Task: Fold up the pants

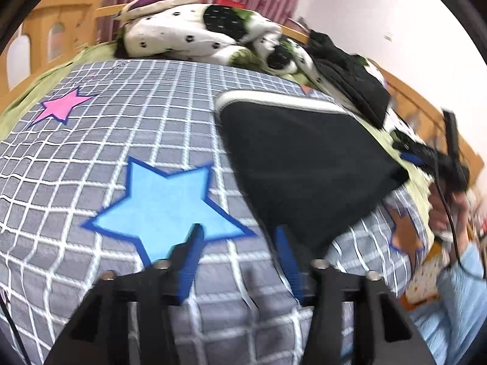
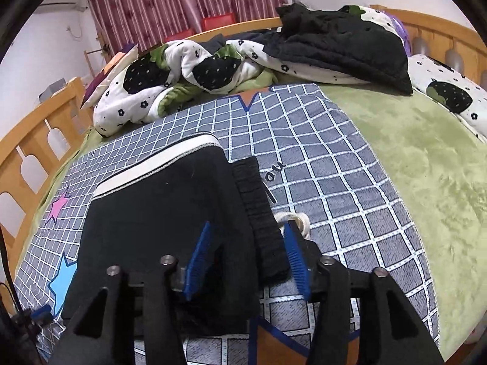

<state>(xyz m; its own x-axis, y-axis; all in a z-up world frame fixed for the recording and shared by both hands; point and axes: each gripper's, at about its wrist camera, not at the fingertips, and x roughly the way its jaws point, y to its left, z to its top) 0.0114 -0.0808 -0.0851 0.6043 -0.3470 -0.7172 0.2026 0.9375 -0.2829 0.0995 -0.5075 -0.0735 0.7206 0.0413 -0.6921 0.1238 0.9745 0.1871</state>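
Black pants lie folded into a compact packet on a grey checked blanket spread over a bed, their white side stripe along the fold that faces the rumpled spotted quilt at the head end. The ribbed waistband, with a white drawstring beside it, runs along the packet's edge nearest the green sheet. The right gripper hovers over that edge with its blue pads spread, the waistband lying between them but not pinched. The left gripper is likewise spread and empty, poised above the blanket's blue star beside the packet's other edge; that view is blurred. A sleeve and hand show at the blanket's far side. The cloth looks soft, light and limp: it should sag if lifted at one point and keep a fold only when laid flat. The thick waistband or a doubled corner looks the surest place to take hold, with both tools gripping the same edge so the layers do not slide apart
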